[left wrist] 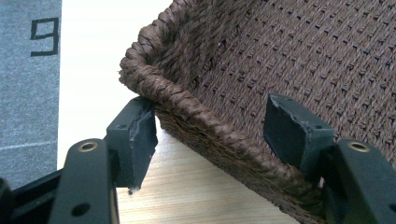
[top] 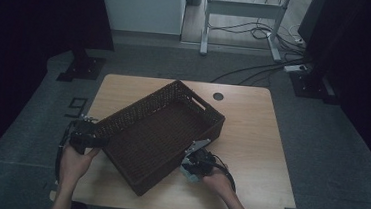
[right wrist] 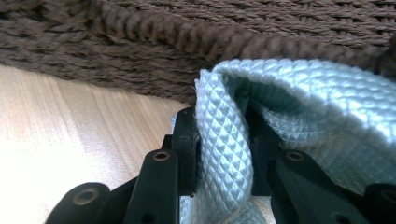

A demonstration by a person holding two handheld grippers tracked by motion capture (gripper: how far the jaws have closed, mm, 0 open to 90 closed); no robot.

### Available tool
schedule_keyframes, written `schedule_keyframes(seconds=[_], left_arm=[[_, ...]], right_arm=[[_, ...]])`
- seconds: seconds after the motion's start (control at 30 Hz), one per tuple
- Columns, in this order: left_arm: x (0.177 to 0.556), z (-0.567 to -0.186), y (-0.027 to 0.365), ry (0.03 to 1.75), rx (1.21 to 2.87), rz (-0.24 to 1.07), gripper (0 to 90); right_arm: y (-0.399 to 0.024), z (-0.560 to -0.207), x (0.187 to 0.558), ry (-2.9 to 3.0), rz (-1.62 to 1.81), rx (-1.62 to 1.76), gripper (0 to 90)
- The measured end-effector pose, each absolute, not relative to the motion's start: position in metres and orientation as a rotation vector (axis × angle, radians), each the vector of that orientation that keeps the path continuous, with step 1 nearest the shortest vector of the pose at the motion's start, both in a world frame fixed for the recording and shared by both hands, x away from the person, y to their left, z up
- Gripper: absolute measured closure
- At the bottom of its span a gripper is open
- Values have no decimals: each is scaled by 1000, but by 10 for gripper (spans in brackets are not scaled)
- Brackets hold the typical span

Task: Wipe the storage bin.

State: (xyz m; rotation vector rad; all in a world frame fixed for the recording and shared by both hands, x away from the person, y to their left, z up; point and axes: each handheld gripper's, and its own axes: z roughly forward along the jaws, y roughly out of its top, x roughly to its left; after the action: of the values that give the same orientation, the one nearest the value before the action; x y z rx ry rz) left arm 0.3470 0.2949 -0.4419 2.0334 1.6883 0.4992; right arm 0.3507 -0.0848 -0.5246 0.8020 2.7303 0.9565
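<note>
A dark brown woven basket [top: 138, 108] lies at a slant on the wooden table [top: 252, 125] with nothing inside. My left gripper [top: 95, 140] is at its left corner. In the left gripper view the braided rim of the basket [left wrist: 280, 56] runs between the jaws of that gripper [left wrist: 215, 135], one pad outside and one against the inner wall, shut on it. My right gripper [top: 193, 158] is beside the basket's near long side, shut on a pale quilted cloth [top: 188, 172]. In the right gripper view the cloth [right wrist: 327, 102] bulges over the right gripper [right wrist: 224, 149], close to the basket wall [right wrist: 140, 37].
A round cable hole [top: 217, 96] sits near the table's far edge. A "9" mark [top: 75, 107] is on the grey floor left of the table. A white table frame [top: 241, 11] and cables [top: 256, 70] stand behind, with dark curtains at both sides.
</note>
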Motion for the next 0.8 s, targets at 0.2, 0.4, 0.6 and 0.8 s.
schedule_keyframes(seconds=[0.2, 0.4, 0.6, 0.8], left_arm=[[347, -442, 295, 1688, 2033, 501, 351], [347, -442, 295, 1686, 2037, 502, 351], [347, -442, 294, 1688, 2038, 502, 351], [347, -441, 294, 1690, 2039, 503, 353]], right_arm=[[-81, -524, 346, 2740, 968, 790, 697], [-68, -525, 334, 2767, 976, 738, 696], [-64, -523, 331, 2785, 999, 712, 697], [-56, -522, 323, 2797, 1017, 684, 697]])
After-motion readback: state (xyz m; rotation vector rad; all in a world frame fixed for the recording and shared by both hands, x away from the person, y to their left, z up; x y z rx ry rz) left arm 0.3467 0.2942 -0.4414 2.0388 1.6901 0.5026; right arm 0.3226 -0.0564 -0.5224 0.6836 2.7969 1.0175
